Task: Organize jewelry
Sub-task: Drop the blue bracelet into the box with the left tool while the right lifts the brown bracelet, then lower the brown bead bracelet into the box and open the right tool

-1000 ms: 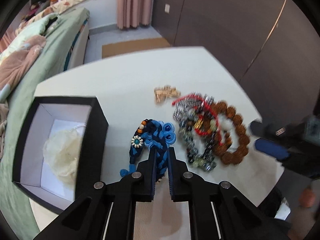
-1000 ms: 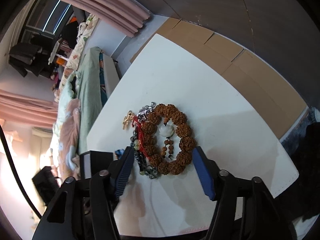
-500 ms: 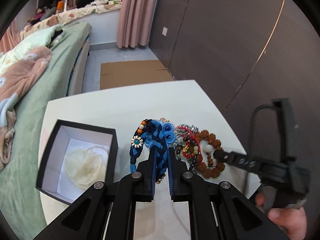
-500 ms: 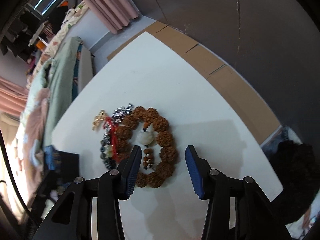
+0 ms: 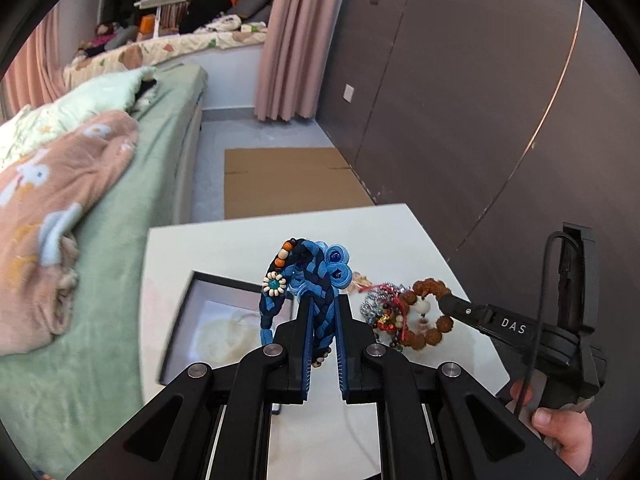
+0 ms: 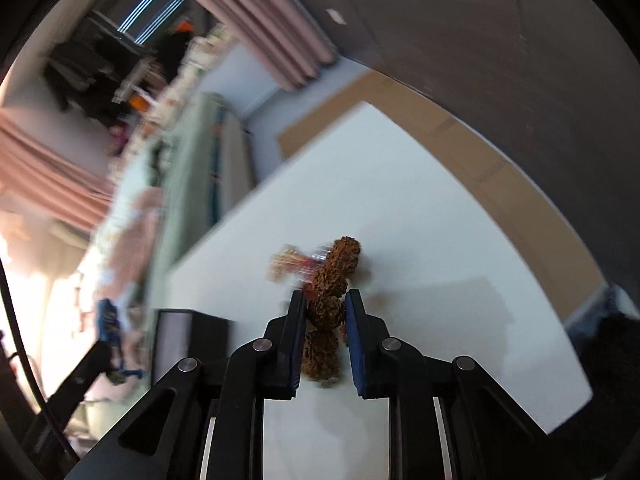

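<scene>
Gripping a blue braid point(image 5: 316, 312), the left gripper point(image 5: 323, 320) is pointing steeply down over the white tabletop point(image 5: 384, 236); its narrow-set jaws are pinching the plaited band between the blue pads, and the braid's rosettes and bead flower are standing up past the fingertips, clear of the surface. Below and to the left of this gripper an open black box point(image 5: 188, 304) is sitting on the tabletop with something pale and crumpled inside it.

To the right of the left gripper, the right gripper point(image 6: 325, 316) is reaching in from the side, tilted downward, with a hand point(image 5: 560, 428) wrapped round its handle at the lower right edge of the left wrist view. Its jaws are closing on a brown bead loop point(image 6: 332, 280): in the right wrist view the knobbly beads are lying between both pads, with the rest of the loop standing up beyond the tips. In the left wrist view that loop point(image 5: 430, 320) is hanging at the gripper's tip, and a tangle of red cord and dark beads point(image 5: 384, 312) is bunched just beside it, toward the left gripper. Whether the tangle is lifted or lying on the tabletop I cannot tell.

The right wrist view is blurred at its left side, where the box point(image 6: 176, 340) and the blue braid point(image 6: 108, 324) are showing.
</scene>
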A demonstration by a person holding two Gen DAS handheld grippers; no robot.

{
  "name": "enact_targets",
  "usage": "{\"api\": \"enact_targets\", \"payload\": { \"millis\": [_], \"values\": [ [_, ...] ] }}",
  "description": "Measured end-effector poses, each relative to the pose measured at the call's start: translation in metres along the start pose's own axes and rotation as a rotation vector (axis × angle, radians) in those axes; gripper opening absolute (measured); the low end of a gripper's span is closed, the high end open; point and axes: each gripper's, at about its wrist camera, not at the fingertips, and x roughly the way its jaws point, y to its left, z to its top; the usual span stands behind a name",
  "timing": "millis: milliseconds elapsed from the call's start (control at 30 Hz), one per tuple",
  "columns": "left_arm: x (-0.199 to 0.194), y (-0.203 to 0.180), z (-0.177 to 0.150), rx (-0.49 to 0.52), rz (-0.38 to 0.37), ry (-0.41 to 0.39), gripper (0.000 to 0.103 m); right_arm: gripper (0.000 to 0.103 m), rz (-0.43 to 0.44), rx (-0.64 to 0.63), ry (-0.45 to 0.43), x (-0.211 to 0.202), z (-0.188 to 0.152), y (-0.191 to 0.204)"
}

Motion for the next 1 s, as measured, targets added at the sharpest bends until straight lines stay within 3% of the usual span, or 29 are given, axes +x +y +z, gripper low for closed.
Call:
{"api": "enact_targets", "payload": {
  "millis": [233, 333, 600, 767, 800, 833, 900, 1000],
  "values": [
    [-0.026, 0.015, 0.012, -0.044, -0.03, -0.023, 0.01, 0.02, 0.124, -0.022, -0.087, -0.019, -0.006, 0.015],
    [-0.029, 0.024, 0.008, -0.047, -0.008, -0.041, 0.011, 0.021, 0.187, 0.003, -0.103, -0.02, -0.004, 0.019],
    [-0.014, 0.049, 0.002, -0.055, -0.031, -0.028, 0.011, 0.021, 0.316, -0.037, -0.15, -0.022, -0.008, 0.053],
    [0.011, 0.072, -0.003, -0.126, -0.104, 0.02, 0.015, 0.021, 0.358, -0.073, -0.122, -0.009, -0.013, 0.076],
    [0.015, 0.076, -0.005, -0.137, -0.102, 0.026, 0.027, 0.021, 0.359, -0.081, -0.114, -0.007, -0.014, 0.079],
    [0.019, 0.081, -0.008, -0.145, -0.103, 0.027, 0.055, 0.021, 0.359, -0.092, -0.102, -0.003, -0.016, 0.084],
    [0.023, 0.092, -0.012, -0.171, -0.116, 0.03, 0.088, 0.021, 0.356, -0.111, -0.084, 0.003, -0.018, 0.091],
    [0.015, 0.107, -0.012, -0.208, -0.11, -0.002, 0.088, 0.021, 0.365, -0.124, -0.061, 0.011, -0.018, 0.099]
  ]
}}
